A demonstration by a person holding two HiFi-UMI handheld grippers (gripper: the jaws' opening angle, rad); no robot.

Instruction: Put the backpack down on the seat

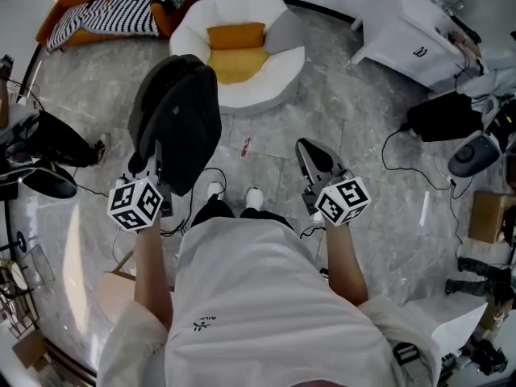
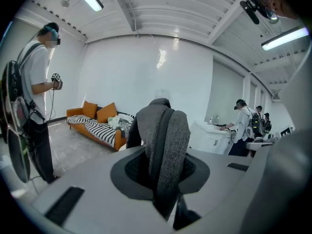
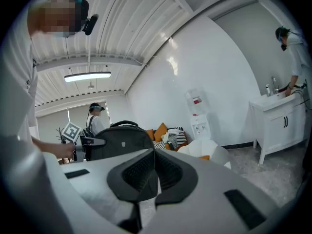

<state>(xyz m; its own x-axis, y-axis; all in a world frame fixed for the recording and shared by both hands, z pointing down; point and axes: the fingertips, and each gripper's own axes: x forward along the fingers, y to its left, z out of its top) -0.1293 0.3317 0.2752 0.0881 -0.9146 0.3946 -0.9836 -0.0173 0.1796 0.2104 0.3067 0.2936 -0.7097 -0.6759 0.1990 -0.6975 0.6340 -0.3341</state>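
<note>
1. Now the left tool (image 1: 158, 166) is clenched on the grey strap (image 2: 163, 145) of the backpack (image 1: 179, 115), held up short of the seat (image 1: 278, 87) at its 1 o'clock.
2. Carrying it over the rim and lowering it onto the orange cushions (image 1: 236, 51) before letting go looks wisest.
3. Right tool (image 1: 311, 156) is closed on nothing, at the backpack's 3 o'clock.
4. Striped sofa (image 1: 113, 14) lies at 11 o'clock and floor cables (image 1: 395, 164) run far off at 3 o'clock. Nothing seems to block the way.
</note>
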